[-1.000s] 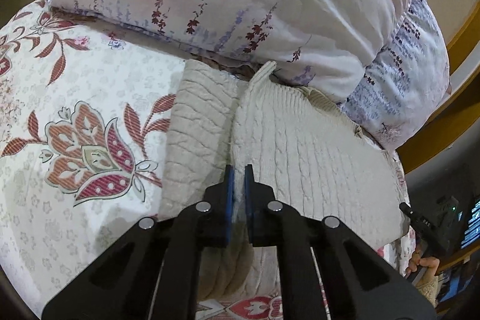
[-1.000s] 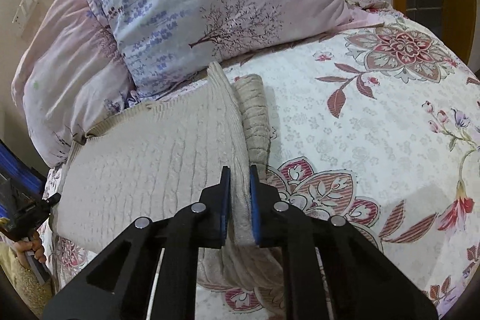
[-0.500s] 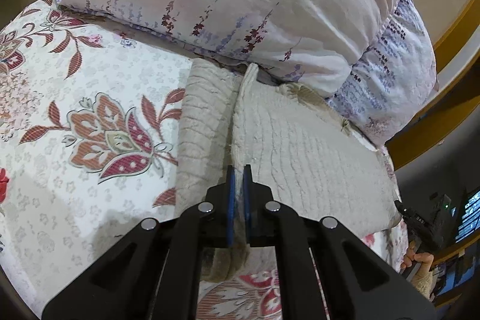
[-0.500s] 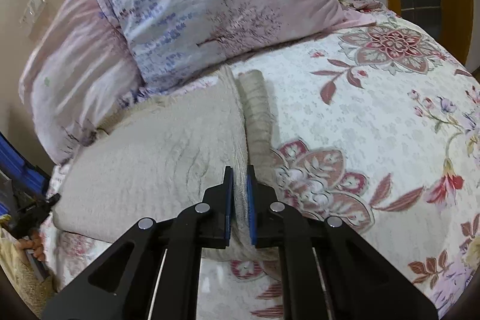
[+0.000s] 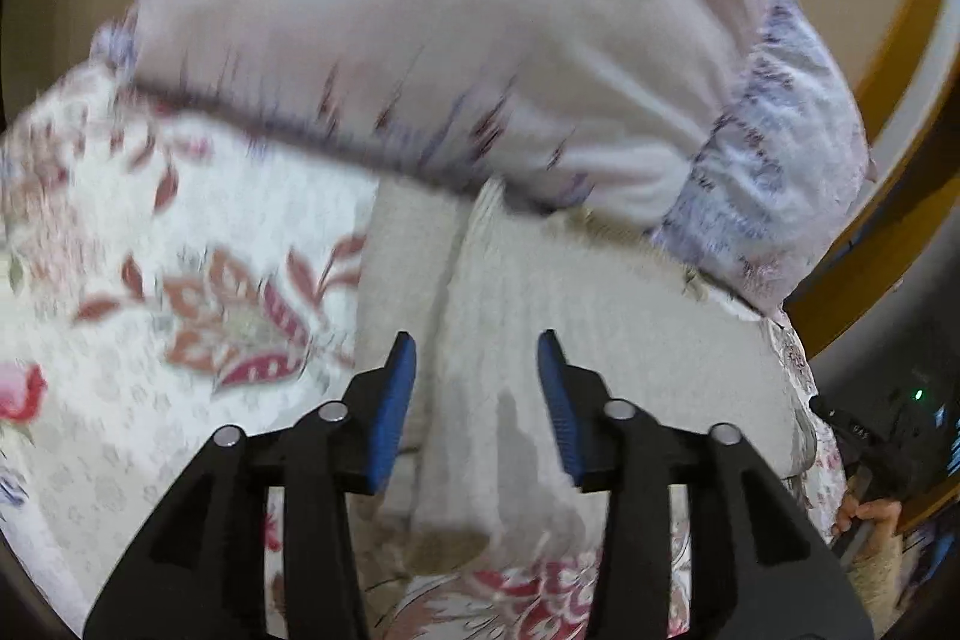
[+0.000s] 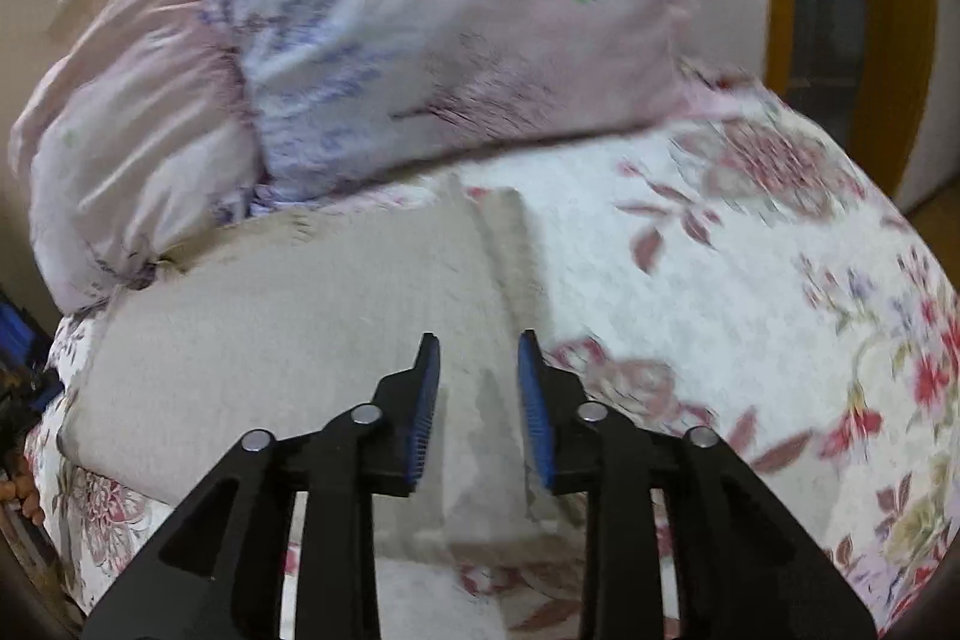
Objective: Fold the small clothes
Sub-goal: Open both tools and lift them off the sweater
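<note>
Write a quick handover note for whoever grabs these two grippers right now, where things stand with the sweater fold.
Left claw: open, holding nothing, poised over the sweater's folded edge.
Right claw: open, holding nothing, also over that edge.
The beige knit sweater lies on the floral bedspread, its far end against the pillows.
Done: one side strip is folded over along its length; both claws have just let go of it.
Left: the remaining folds, judging by the broad panel still lying flat. Frames are motion-blurred, so check the lay before regrasping.
</note>
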Tool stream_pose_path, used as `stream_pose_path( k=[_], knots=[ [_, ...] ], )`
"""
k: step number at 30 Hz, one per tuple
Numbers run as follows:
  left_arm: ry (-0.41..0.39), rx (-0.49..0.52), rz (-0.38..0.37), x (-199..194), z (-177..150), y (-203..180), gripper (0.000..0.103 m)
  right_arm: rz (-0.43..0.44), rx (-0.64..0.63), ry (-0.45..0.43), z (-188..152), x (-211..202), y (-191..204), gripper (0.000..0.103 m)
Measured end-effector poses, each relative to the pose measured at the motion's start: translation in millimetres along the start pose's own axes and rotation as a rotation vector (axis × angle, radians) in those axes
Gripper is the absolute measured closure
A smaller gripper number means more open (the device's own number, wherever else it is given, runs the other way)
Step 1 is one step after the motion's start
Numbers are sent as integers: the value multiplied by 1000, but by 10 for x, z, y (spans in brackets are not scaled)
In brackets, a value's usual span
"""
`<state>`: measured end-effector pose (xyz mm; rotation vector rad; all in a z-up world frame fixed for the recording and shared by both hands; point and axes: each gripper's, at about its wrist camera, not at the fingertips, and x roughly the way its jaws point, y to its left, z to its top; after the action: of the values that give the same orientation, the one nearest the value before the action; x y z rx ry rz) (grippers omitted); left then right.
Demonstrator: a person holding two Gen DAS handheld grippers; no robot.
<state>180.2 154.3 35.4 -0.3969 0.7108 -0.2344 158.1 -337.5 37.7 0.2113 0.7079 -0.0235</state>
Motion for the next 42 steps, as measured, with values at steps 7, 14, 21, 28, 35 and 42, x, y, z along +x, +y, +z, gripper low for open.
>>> stream_pose_path(
  k=[7, 14, 21, 28, 35, 42],
  knots=[
    [69, 72, -30, 221, -81, -290, 54, 51, -95, 52, -7, 247, 392, 74],
    [137, 126, 25, 422, -239, -301, 51, -25, -205, 114, -171, 505, 565, 63],
    [77, -29, -46, 234, -12, -85, 33, 45, -155, 82, -15, 399, 695, 61],
    [45, -322, -81, 162, 160, 465, 32, 144, -229, 105, 12, 552, 1275, 58],
    [85, -419, -102, 307, 185, 592, 31, 139, -308, 116, -42, 704, 1698, 57],
    [111, -435, -106, 434, 155, 566, 29, 49, -398, 107, -242, 795, 1827, 54]
  ],
)
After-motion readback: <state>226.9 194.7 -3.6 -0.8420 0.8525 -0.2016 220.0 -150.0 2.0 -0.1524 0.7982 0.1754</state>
